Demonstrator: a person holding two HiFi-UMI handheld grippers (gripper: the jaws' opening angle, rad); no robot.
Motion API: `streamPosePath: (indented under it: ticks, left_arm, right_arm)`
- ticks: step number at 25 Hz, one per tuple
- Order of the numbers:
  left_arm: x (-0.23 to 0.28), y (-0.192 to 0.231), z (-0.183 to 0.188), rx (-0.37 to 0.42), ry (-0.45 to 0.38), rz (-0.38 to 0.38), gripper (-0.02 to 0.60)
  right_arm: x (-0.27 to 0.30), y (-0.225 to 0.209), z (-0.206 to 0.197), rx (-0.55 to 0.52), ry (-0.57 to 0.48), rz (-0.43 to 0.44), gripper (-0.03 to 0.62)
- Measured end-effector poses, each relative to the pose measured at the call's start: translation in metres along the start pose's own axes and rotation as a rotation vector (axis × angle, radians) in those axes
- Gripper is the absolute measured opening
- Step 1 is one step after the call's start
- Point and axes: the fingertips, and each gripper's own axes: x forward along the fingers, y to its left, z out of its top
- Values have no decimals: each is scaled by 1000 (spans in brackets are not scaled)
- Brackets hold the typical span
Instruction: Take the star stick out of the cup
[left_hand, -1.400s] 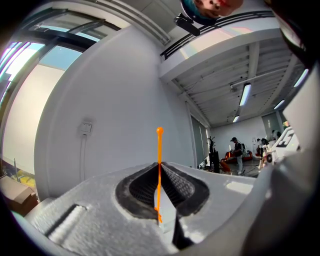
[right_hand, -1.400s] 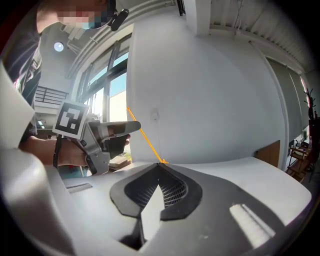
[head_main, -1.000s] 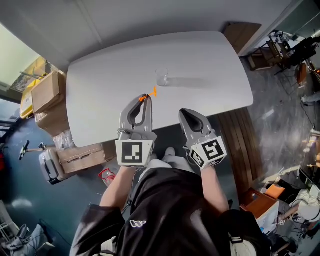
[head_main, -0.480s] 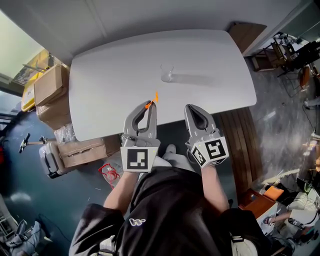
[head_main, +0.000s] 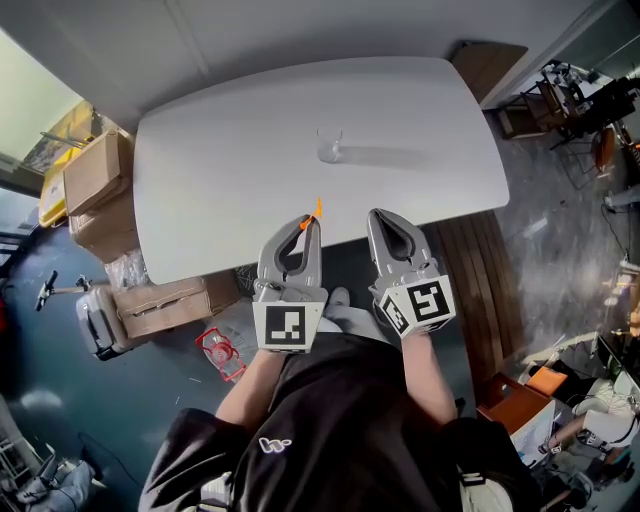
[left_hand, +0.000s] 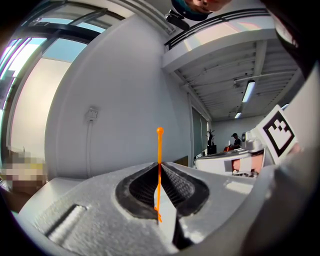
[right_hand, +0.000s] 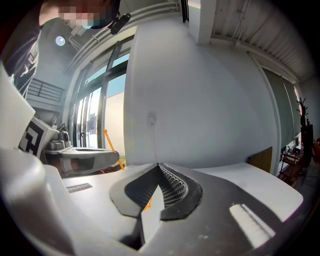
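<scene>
A clear cup (head_main: 329, 145) stands alone near the middle of the white table (head_main: 220, 170). My left gripper (head_main: 311, 222) hovers over the table's near edge, well short of the cup, shut on the thin orange star stick (head_main: 315, 210). In the left gripper view the star stick (left_hand: 159, 150) stands upright, pinched between the closed jaws of the left gripper (left_hand: 159, 164), its round end on top. My right gripper (head_main: 381, 216) is beside it, shut and holding nothing. The right gripper view shows its own closed jaws (right_hand: 158, 165) and the star stick (right_hand: 111, 145) off to the left.
Cardboard boxes (head_main: 88, 178) are stacked by the table's left end, with another box (head_main: 165, 305) and a red object (head_main: 218, 352) on the floor below. A wooden strip (head_main: 478, 260) runs along the table's right. Furniture clutters the far right.
My left gripper has drawn back toward the person with the star stick, away from the cup, and now hangs over the table's near edge. The right gripper has barely moved.
</scene>
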Motion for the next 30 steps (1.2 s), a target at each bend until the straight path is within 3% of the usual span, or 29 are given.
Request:
streamPosePath:
  ticks: [30]
  left_arm:
    - [4,-4,7,-28,-8,-21,18]
  right_arm:
    - [-6,-2,6,-22,1,-14,3]
